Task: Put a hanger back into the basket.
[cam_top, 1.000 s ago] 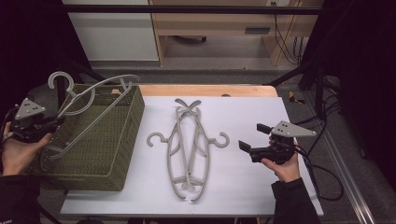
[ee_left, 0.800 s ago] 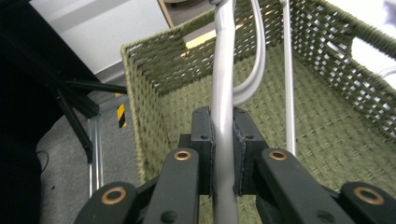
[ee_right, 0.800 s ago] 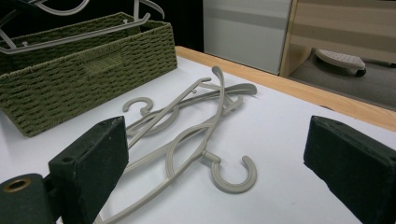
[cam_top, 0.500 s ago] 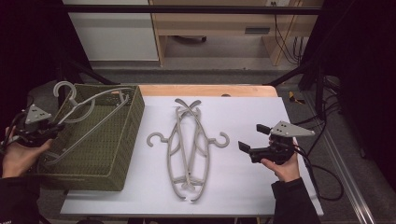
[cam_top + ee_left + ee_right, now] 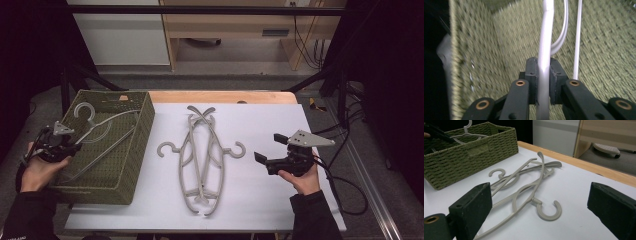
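From above, the white counter (image 5: 260, 200) is evenly lit and almost shadowless, while the room around it falls to near black at both sides. The left gripper view is smeared by motion blur across the basket (image 5: 611, 62) weave, its left edge dark. The right gripper view is sharp on the hangers (image 5: 529, 187), though its near tongs (image 5: 539, 212) are soft.

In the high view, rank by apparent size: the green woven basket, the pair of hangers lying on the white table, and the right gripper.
1. Green woven basket, largest.
2. Pair of hangers on the table, long but thin.
3. Right gripper, smallest, jaws open, held above the table, so slightly nearer the camera.
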Available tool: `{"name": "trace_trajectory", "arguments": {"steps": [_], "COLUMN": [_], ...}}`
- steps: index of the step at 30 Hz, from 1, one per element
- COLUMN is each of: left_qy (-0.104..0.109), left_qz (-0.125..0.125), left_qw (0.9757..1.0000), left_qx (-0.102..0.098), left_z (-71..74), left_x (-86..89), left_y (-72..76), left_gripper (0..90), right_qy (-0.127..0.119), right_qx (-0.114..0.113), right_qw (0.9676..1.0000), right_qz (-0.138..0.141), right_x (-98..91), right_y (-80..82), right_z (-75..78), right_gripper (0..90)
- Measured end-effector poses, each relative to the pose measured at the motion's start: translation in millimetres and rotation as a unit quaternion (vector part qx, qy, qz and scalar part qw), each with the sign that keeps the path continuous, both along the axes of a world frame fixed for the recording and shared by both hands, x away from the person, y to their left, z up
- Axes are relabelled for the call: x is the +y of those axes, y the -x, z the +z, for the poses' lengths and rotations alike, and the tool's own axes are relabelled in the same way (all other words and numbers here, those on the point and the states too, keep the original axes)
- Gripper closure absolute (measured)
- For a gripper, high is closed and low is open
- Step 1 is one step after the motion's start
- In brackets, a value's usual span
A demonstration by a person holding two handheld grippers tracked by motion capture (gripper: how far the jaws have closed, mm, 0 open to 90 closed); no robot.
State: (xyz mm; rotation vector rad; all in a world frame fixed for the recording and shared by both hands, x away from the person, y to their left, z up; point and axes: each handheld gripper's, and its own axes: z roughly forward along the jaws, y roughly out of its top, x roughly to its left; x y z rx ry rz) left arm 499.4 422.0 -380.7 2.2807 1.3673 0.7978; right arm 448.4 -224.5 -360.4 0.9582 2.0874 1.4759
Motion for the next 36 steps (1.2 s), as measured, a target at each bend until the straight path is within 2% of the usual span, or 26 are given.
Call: {"name": "trace_trajectory", "arguments": {"steps": [3, 5, 8, 9, 10, 12, 13, 14, 15, 16, 17, 18, 20, 21, 23, 26, 30, 31, 32, 33, 34, 36], "left_qy": [-0.012, -0.008, 0.004, 0.005, 0.021, 0.038, 0.052, 0.071, 0.071, 0.087, 0.096, 0.112, 0.134, 0.147, 0.176, 0.201, 0.231, 0.241, 0.258, 0.258, 0.262, 0.268], "left_qz": [0.006, 0.010, 0.014, 0.015, 0.010, 0.004, -0.001, -0.011, -0.011, -0.020, -0.026, -0.037, -0.053, -0.064, -0.079, -0.107, -0.139, -0.147, -0.157, -0.157, -0.164, -0.173], "left_qw": [0.9999, 0.9998, 0.9999, 0.9999, 0.9997, 0.9991, 0.9981, 0.9959, 0.9959, 0.9935, 0.9917, 0.9878, 0.9815, 0.9782, 0.9701, 0.9600, 0.9471, 0.9431, 0.9368, 0.9368, 0.9338, 0.9296], "left_qx": [0.010, 0.016, 0.008, 0.002, -0.003, -0.020, -0.034, -0.055, -0.055, -0.071, -0.081, -0.102, -0.126, -0.132, -0.148, -0.163, -0.174, -0.175, -0.177, -0.177, -0.181, -0.185], "left_z": [-3.2, -4.6, -0.8, 1.5, 6.1, 14.2, 20.4, 29.0, 29.0, 34.5, 37.5, 41.7, 47.0, 50.0, 53.5, 56.2, 54.0, 52.4, 49.4, 49.4, 46.9, 41.9], "left_x": [0.3, 2.4, 4.7, 5.0, 4.9, 2.7, -0.2, -6.6, -6.6, -12.7, -16.8, -24.3, -35.2, -41.3, -55.8, -79.4, -110.6, -117.8, -129.3, -129.3, -136.5, -146.8], "left_y": [-0.9, -1.3, 1.1, 2.4, 5.0, 9.5, 13.0, 18.4, 18.4, 22.6, 25.2, 29.3, 35.1, 38.3, 43.4, 51.3, 61.7, 64.3, 68.4, 68.4, 71.3, 75.7], "left_gripper": [78.7, 78.4, 75.4, 73.8, 72.7, 69.4, 66.8, 60.8, 57.8, 57.8, 52.9, 48.3, 36.3, 36.3, 29.0, 20.1, 15.3, 13.9, 12.3, 11.8, 11.8, 11.4], "right_qy": [0.000, 0.000, -0.001, 0.001, 0.002, 0.000, 0.000, -0.001, -0.001, 0.000, 0.000, 0.000, -0.006, -0.006, -0.009, -0.018, -0.022, -0.022, -0.025, -0.025, -0.025, -0.026], "right_qx": [0.002, 0.003, 0.005, 0.005, 0.006, 0.007, 0.006, 0.007, 0.007, 0.006, 0.005, 0.005, 0.000, 0.000, -0.004, -0.006, -0.008, -0.008, -0.007, -0.007, -0.006, -0.005], "right_qw": [1.0000, 1.0000, 1.0000, 1.0000, 1.0000, 1.0000, 1.0000, 0.9999, 0.9999, 0.9999, 1.0000, 0.9999, 0.9999, 0.9999, 0.9999, 0.9998, 0.9996, 0.9996, 0.9996, 0.9996, 0.9996, 0.9996], "right_qz": [0.001, 0.001, -0.002, -0.003, -0.005, -0.007, -0.006, -0.008, -0.008, -0.008, -0.008, -0.010, -0.012, -0.012, -0.010, -0.011, -0.013, -0.014, -0.013, -0.013, -0.012, -0.011], "right_x": [1.3, 1.9, 2.6, 2.7, 3.0, 3.9, 4.3, 5.5, 5.5, 5.9, 6.2, 6.2, 5.9, 5.9, 5.3, 4.9, 5.0, 4.9, 5.6, 5.6, 6.9, 7.9], "right_y": [-0.4, -0.7, -1.1, -1.1, -1.0, -0.9, -1.0, -0.8, -0.8, -0.9, -0.8, -0.3, -0.1, -0.1, 0.2, 1.2, 1.5, 1.7, 2.3, 2.3, 3.0, 3.2], "right_z": [-0.6, -0.9, -1.3, -1.3, -1.3, -1.2, -1.1, -0.9, -0.9, -0.8, -0.8, -0.6, 0.0, 0.0, 0.4, 1.4, 1.9, 2.1, 2.6, 2.6, 3.5, 3.7], "right_gripper": [6.2, 6.0, 5.7, 5.7, 5.6, 6.0, 5.9, 5.7, 5.7, 5.6, 5.7, 5.6, 5.6, 5.6, 5.2, 5.0, 4.5, 4.4, 4.2, 4.2, 4.2, 4.2]}}
